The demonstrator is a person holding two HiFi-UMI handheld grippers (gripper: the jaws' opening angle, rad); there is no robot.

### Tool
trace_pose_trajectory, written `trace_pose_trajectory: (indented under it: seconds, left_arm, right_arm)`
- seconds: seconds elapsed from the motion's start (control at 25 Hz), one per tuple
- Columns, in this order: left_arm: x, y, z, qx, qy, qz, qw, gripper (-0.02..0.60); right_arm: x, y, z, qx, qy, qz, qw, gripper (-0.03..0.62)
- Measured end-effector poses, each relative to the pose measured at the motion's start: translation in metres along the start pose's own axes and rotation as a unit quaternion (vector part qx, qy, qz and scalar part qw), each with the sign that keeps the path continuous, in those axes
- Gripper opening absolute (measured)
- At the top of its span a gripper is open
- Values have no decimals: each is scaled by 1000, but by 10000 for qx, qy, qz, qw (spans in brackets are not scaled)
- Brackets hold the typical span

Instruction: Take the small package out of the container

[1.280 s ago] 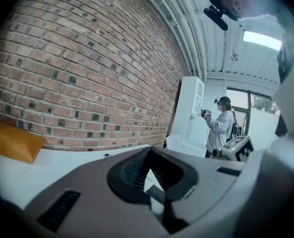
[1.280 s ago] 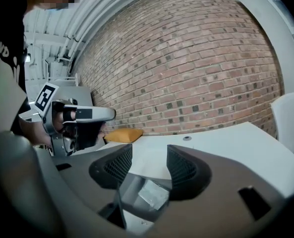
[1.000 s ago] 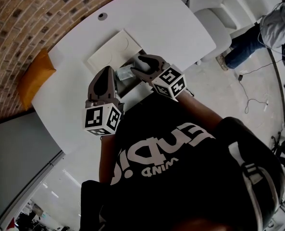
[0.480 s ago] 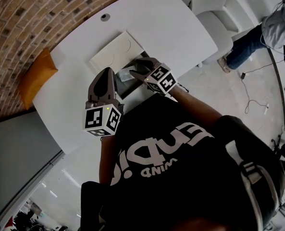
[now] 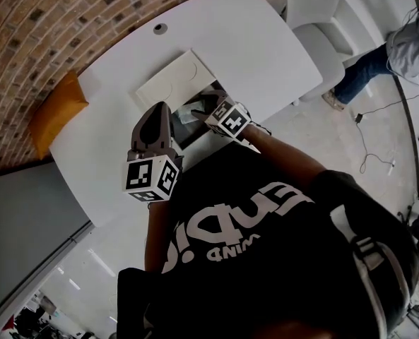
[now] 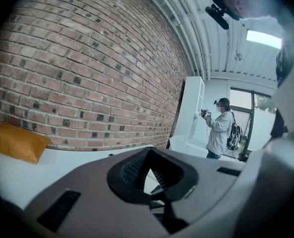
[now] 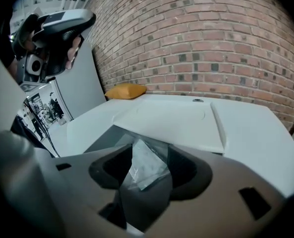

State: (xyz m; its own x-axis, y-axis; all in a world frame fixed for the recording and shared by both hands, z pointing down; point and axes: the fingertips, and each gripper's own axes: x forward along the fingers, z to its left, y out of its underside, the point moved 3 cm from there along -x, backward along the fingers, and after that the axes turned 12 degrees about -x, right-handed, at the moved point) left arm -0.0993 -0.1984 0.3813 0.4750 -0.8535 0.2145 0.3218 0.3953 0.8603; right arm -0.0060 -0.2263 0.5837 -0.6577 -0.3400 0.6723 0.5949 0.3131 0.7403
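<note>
Both jaws of our right gripper (image 7: 149, 153) stand spread with the small package (image 7: 145, 166) between them in the container (image 7: 100, 138), while our left gripper (image 6: 149, 157) holds its tips together on nothing.

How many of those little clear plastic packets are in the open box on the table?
1. The small clear plastic packet lies in the dark grey open container, in line with the right gripper's open jaws. Others may lie hidden deeper in the container.
</note>
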Motion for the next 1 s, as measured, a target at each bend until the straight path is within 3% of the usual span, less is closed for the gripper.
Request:
trace_pose_trajectory:
  seconds: [0.36, 0.72, 1.0]
  left_arm:
    - [-2, -3, 4, -55, -62, 7, 10000, 6]
    - [-2, -4, 6, -110, -100, -1, 9999, 6]
    - [1, -6, 11, -145, -128, 8, 9998, 6]
  right_arm:
    - [20, 13, -5, -80, 11, 597, 9982, 212]
    - [29, 20, 0, -149, -333, 1076, 9935, 229]
    - [42, 19, 2, -502, -543, 1315, 9886, 242]
